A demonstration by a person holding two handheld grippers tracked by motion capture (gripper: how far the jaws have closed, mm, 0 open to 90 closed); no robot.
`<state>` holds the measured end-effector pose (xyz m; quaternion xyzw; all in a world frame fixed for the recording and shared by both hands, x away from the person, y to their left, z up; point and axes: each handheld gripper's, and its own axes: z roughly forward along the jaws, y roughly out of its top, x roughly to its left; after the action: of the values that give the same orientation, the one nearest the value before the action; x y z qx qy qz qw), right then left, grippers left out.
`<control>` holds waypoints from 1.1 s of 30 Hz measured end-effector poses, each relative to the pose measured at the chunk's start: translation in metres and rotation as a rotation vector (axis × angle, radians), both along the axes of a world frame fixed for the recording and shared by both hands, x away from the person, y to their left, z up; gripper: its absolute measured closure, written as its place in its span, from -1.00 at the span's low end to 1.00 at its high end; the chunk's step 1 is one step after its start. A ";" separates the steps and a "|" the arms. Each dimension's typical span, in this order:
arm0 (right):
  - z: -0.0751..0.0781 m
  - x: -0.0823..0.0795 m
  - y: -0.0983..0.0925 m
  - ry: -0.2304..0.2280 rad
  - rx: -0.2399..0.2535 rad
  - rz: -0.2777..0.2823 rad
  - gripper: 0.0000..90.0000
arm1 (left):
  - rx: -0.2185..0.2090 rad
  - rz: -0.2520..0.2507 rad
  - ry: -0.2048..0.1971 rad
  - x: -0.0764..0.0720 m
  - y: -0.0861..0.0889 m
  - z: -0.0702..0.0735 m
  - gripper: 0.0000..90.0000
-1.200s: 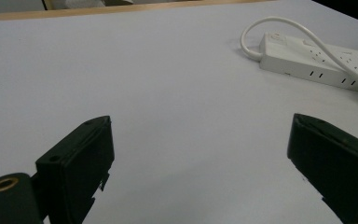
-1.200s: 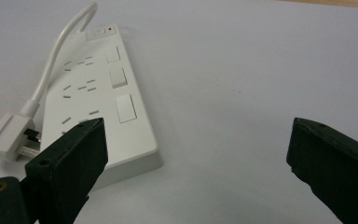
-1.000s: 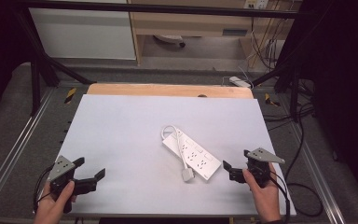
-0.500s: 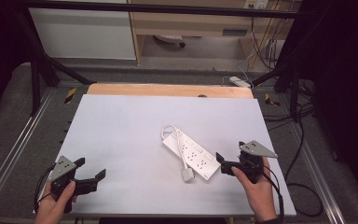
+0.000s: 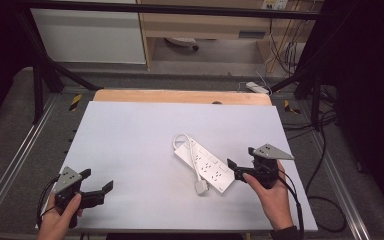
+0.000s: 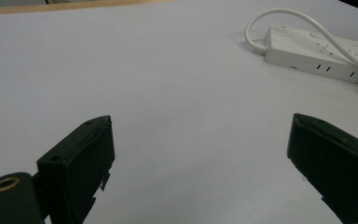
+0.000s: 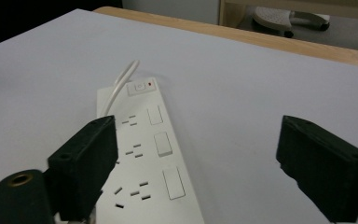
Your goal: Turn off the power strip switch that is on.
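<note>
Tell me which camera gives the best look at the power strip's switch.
The right gripper view: the switch with its red dot sits close and sharp at the far end of the power strip. The high view shows it tiny; the left gripper view shows that end, indistinct.

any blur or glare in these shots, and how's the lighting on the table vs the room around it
High view: the white table is evenly lit without glare, while the room's sides fall into near black. Left gripper view: the near jaws look soft and the power strip is slightly hazy. Right gripper view: the power strip is fairly sharp, the jaws blurred; soft shadow beside it.
</note>
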<state>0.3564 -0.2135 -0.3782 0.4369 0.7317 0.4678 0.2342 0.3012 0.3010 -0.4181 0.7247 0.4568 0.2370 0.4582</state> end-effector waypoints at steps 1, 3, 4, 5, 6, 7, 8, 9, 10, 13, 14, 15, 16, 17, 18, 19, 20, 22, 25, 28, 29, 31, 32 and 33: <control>0.000 0.001 0.000 -0.001 0.005 0.002 -0.61 | 0.001 0.000 -0.001 0.000 0.000 0.000 -0.83; 0.000 0.004 0.002 0.001 0.014 0.006 -0.53 | -0.002 -0.003 -0.003 0.000 0.000 0.000 -0.83; 0.000 0.004 0.002 0.005 0.015 0.007 -0.49 | 0.000 -0.002 -0.004 -0.001 0.000 0.000 -0.83; -0.001 0.006 0.003 0.006 0.010 0.007 -0.46 | 0.001 -0.005 -0.003 -0.001 0.000 0.000 -0.83; -0.001 0.007 0.004 0.010 0.009 0.003 -0.44 | 0.001 -0.004 -0.004 -0.001 0.000 0.001 -0.84; -0.001 0.008 0.004 0.018 0.004 -0.005 -0.42 | -0.001 -0.004 -0.005 -0.001 0.000 0.001 -0.86; -0.002 0.009 0.004 0.024 0.001 -0.011 -0.40 | 0.001 0.000 -0.006 -0.001 0.000 0.001 -0.87; -0.003 0.010 0.005 0.029 0.001 -0.016 -0.39 | -0.002 0.001 -0.006 -0.001 0.000 0.001 -0.87; -0.003 0.010 0.005 0.031 0.004 -0.016 -0.38 | -0.004 0.000 -0.005 -0.001 0.000 0.001 -0.87; -0.003 0.010 0.005 0.026 0.015 -0.010 -0.35 | -0.004 0.003 -0.003 0.000 0.000 0.000 -0.87; -0.002 0.010 0.005 0.026 0.020 -0.009 -0.32 | -0.005 0.003 -0.002 -0.001 0.000 0.000 -0.87; -0.002 0.011 0.005 0.022 0.021 -0.009 -0.29 | -0.007 0.004 -0.002 -0.001 0.001 0.000 -0.87; -0.002 0.011 0.005 0.019 0.023 -0.008 -0.26 | -0.007 0.006 -0.002 -0.001 0.001 0.000 -0.87; -0.002 0.011 0.005 0.016 0.026 -0.007 -0.22 | -0.007 0.006 -0.002 -0.001 0.001 0.000 -0.87; -0.002 0.011 0.005 0.016 0.026 -0.007 -0.22 | -0.007 0.006 -0.003 -0.001 0.001 0.000 -0.87; -0.001 0.011 0.005 0.005 0.031 -0.006 -0.14 | -0.008 0.006 -0.003 -0.001 0.001 0.000 -0.87; -0.001 0.011 0.005 0.005 0.031 -0.006 -0.14 | -0.006 0.003 -0.001 -0.001 0.001 0.001 -0.87; 0.000 0.011 0.005 -0.004 0.041 -0.002 -0.05 | -0.007 0.003 0.000 -0.001 0.001 0.000 -0.87; 0.000 0.012 0.005 -0.011 0.055 -0.005 0.08 | -0.004 0.006 0.002 0.000 0.001 0.000 -0.87; 0.000 0.014 0.007 -0.017 0.065 0.002 0.22 | -0.009 0.009 -0.002 -0.001 0.001 0.001 -0.87; 0.000 0.014 0.008 -0.022 0.063 0.003 0.25 | -0.010 0.010 -0.003 -0.001 0.001 0.001 -0.87; 0.001 0.015 0.010 -0.029 0.065 0.009 0.36 | -0.006 0.008 -0.001 0.000 0.000 0.001 -0.87; 0.002 0.015 0.011 -0.033 0.063 0.009 0.40 | -0.006 0.006 0.001 0.000 0.000 0.000 -0.87; 0.002 0.015 0.012 -0.037 0.066 0.012 0.44 | -0.005 0.005 0.003 0.000 0.000 0.000 -0.87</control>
<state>0.3716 -0.2013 -0.3758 0.4314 0.7141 0.5011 0.2302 0.3011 0.3010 -0.4180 0.7228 0.4599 0.2358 0.4587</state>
